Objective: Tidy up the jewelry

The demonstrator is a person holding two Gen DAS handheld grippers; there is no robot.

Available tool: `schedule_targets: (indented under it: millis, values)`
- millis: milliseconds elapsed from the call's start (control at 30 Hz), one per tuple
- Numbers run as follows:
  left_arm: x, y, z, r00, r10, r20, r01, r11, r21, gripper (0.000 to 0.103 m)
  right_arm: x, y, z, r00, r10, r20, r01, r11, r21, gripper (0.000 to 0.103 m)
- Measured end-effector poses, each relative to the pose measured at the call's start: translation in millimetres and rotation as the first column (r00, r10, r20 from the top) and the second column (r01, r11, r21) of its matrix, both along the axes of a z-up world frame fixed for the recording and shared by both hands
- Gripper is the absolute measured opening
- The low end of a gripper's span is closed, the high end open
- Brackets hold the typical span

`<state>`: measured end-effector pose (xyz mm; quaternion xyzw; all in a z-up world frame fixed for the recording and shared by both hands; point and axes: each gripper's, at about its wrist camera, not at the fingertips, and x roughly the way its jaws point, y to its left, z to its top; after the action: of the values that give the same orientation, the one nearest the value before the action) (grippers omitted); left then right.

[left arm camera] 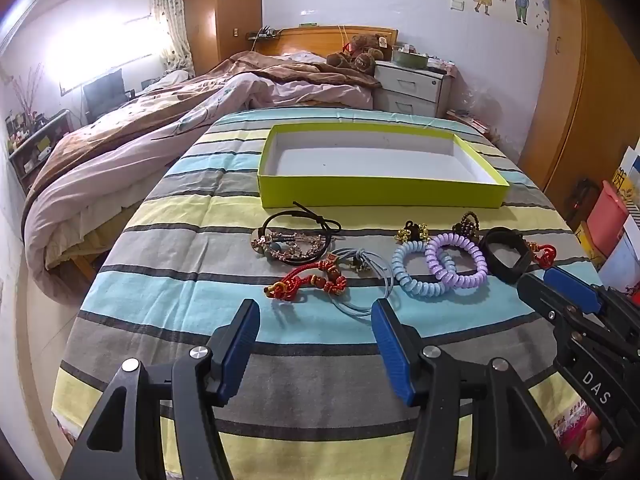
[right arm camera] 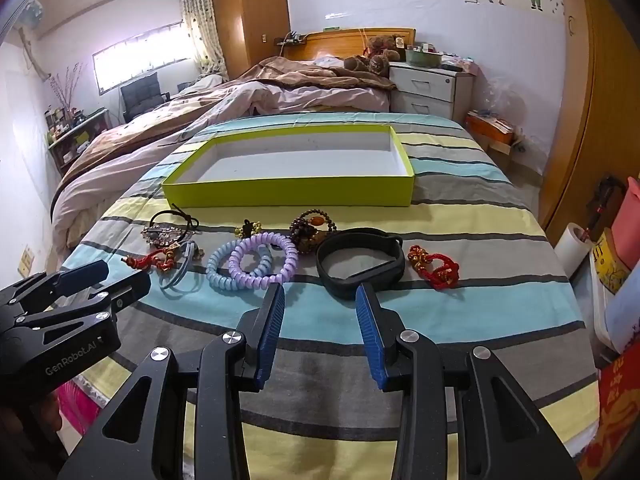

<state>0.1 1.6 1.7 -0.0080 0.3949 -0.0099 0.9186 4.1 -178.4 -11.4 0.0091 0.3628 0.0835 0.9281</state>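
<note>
Left claw [left arm camera: 316, 312]: mine, spread, empty, near the red knotted cord [left arm camera: 306, 280].
Right claw [right arm camera: 320, 296]: mine, spread, empty, near the black band [right arm camera: 360, 260].
Green box [left arm camera: 380, 192]: far side.

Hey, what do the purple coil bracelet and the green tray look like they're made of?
Purple coil bracelet: probably plastic, glossy, with highlights along its phone-cord spiral. Green tray: likely cardboard, matte lime outside and white inside, with thin straight walls.
</note>
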Motion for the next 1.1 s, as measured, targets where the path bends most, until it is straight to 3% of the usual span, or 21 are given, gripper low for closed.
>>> schedule_targets:
  millis: [1100]
  values:
    - [-2.1, -0.2, 2.7, 1.0, 0.026, 0.01, -0.026, 0.999, 0.03, 0.057, -3.3, -4.5, 2.6, 1.0, -0.004, 0.008, 0.004, 1.0, 0.011, 0.038]
